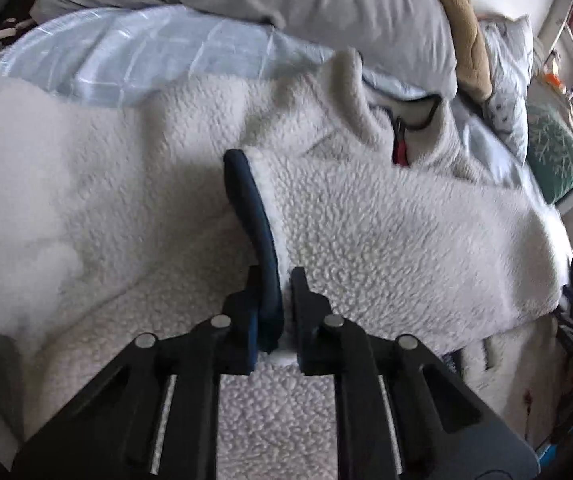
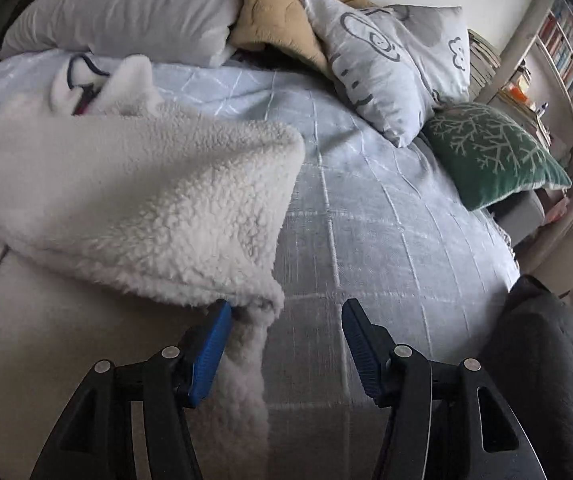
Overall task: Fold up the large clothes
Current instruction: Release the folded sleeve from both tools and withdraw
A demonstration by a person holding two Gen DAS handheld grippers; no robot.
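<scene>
I am pinching the navy-trimmed cuff [image 1: 260, 240] of the white fleece jacket [image 1: 134, 208] in my left gripper [image 1: 273, 312], jaws narrowed hard on it, while my right gripper [image 2: 286, 344] is standing half open with fleece touching only its left pad, gripping nothing. The jacket is lying across the blue checked bedspread [image 2: 366, 208], collar toward the pillows [image 2: 126, 12], long axis running away from me. I am risking the folded sleeve sliding off and the loose right edge slumping over the bed's side.
</scene>
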